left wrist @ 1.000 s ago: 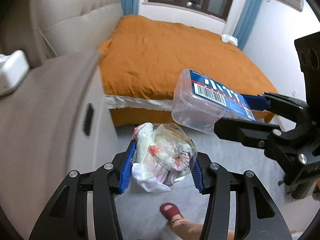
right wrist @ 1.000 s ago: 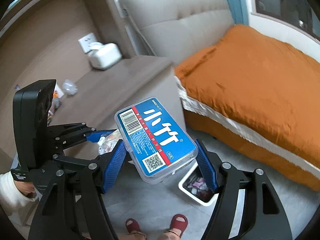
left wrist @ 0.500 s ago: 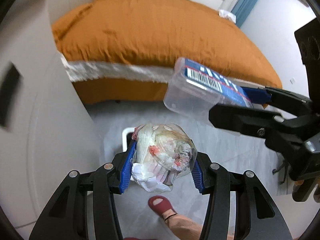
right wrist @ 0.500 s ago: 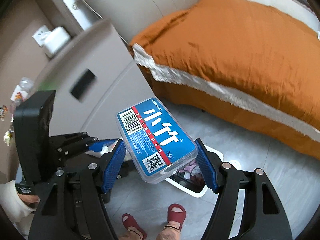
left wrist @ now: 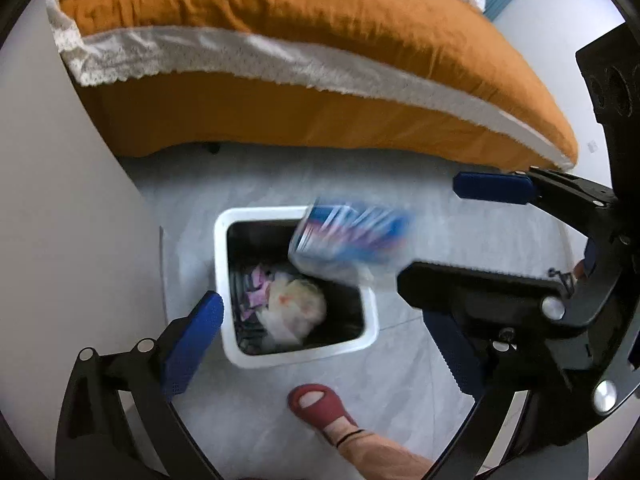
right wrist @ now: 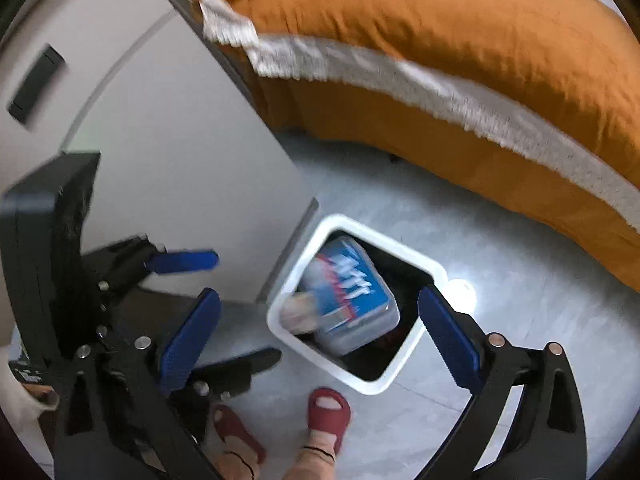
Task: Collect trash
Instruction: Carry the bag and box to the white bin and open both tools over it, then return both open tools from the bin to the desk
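Both grippers hang open over a white bin (left wrist: 296, 356) on the grey floor (left wrist: 420, 216), each holding nothing. In the left wrist view, the left gripper (left wrist: 320, 344) spreads its blue pads either side of the bin, one at 8 o'clock and the other largely hidden behind the right gripper (left wrist: 452, 228), which reaches in from 3 o'clock with its jaws wide apart. A clear box (left wrist: 348, 244) with a blue and red label, blurred, sits over the bin's rim at 1 o'clock. A crumpled plastic bag (left wrist: 294, 308) lies inside the bin on pink scraps. In the right wrist view the box (right wrist: 348, 300) is inside the bin's (right wrist: 384, 240) mouth, beside the bag (right wrist: 300, 312). An orange bed (left wrist: 320, 40) fills 12 o'clock, a pale cabinet (right wrist: 140, 140) stands at 10 o'clock, and a foot in a red slipper (left wrist: 320, 404) shows at 6 o'clock.
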### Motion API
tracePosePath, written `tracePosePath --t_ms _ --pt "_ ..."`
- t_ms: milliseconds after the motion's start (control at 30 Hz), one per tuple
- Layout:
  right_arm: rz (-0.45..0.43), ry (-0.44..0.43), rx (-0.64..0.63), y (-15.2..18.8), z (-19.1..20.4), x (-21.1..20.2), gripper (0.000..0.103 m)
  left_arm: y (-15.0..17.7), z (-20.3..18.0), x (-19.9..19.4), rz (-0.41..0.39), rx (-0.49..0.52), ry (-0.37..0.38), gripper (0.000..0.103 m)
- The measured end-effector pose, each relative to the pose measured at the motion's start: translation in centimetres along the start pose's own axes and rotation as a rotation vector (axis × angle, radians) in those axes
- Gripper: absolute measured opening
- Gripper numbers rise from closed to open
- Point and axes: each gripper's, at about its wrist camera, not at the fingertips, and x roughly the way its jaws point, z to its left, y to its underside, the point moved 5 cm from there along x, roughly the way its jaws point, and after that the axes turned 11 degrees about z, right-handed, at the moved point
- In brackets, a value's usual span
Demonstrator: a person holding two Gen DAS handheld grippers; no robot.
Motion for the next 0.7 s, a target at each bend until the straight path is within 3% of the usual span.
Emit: tracePosePath --t_ms 367,700 --pt "-0.008 0.025 -0.016 1.3 0.8 -1.1 0.098 0.6 -0.2 -1.3 0.006 -0.016 -0.024 0.098" --pt "-0.097 0.013 -0.033 0.2 3.4 -7.7 0.098 0.1 -1.8 -9.9 -0.095 -0.021 -0.082 0.098"
